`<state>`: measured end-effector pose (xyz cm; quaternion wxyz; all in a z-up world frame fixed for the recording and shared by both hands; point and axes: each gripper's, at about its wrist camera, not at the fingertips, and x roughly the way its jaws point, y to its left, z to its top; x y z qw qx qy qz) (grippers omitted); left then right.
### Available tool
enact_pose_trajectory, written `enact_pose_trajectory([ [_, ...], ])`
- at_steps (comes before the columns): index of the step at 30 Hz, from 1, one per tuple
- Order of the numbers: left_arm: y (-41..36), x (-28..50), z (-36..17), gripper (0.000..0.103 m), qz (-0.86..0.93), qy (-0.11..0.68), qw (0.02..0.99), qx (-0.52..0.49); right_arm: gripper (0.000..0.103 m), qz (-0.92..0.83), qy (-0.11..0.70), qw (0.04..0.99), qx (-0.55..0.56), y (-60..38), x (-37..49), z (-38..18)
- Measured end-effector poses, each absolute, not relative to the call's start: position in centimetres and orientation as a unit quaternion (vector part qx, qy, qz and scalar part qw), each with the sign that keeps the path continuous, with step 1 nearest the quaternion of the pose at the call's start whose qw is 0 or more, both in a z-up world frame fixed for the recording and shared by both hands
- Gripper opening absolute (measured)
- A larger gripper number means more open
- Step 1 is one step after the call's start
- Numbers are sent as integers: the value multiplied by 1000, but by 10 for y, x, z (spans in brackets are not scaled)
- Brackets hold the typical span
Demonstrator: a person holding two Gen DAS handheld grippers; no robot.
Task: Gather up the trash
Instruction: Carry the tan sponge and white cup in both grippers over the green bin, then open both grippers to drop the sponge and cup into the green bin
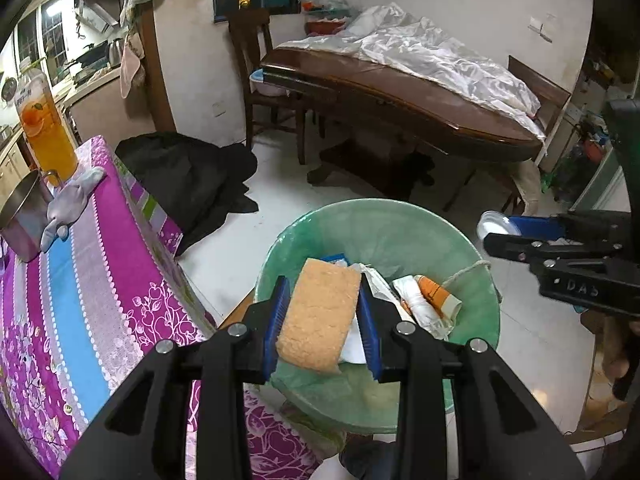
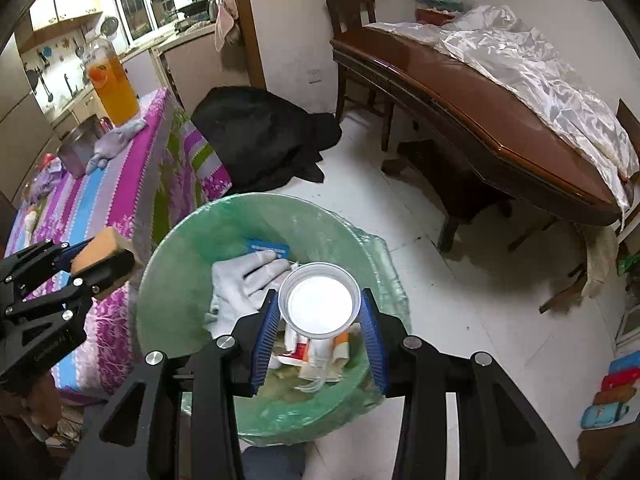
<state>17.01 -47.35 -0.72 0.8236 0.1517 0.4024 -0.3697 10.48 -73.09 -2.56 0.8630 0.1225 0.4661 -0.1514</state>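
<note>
A bin lined with a green bag (image 1: 476, 292) (image 2: 176, 280) stands on the floor beside the table. My left gripper (image 1: 323, 312) is shut on an orange sponge (image 1: 320, 312) held over the bin; the sponge (image 2: 102, 250) also shows at the left of the right wrist view. My right gripper (image 2: 320, 320) is shut on a clear plastic cup (image 2: 320, 300) above the bin, and the cup (image 1: 494, 225) appears at the right in the left wrist view. Inside the bin lie a grey glove (image 2: 240, 276), a blue card (image 2: 267, 249), an orange-and-white tube (image 1: 438, 294) and white scraps.
A table with a purple flowered cloth (image 1: 100, 280) carries a juice bottle (image 1: 46, 128), a steel pot (image 1: 22, 216) and a grey glove (image 1: 70, 204). A black heap of cloth (image 1: 188, 176) lies on the floor. A brown dining table (image 1: 400, 96) with a white sheet stands behind.
</note>
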Motion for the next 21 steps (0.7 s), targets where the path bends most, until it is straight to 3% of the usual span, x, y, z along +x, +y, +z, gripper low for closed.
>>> enact_pose_trajectory([
  [21,-483,172,-10,32,-368,412,820,151,41,-142,472,861,124,-727,113,-32],
])
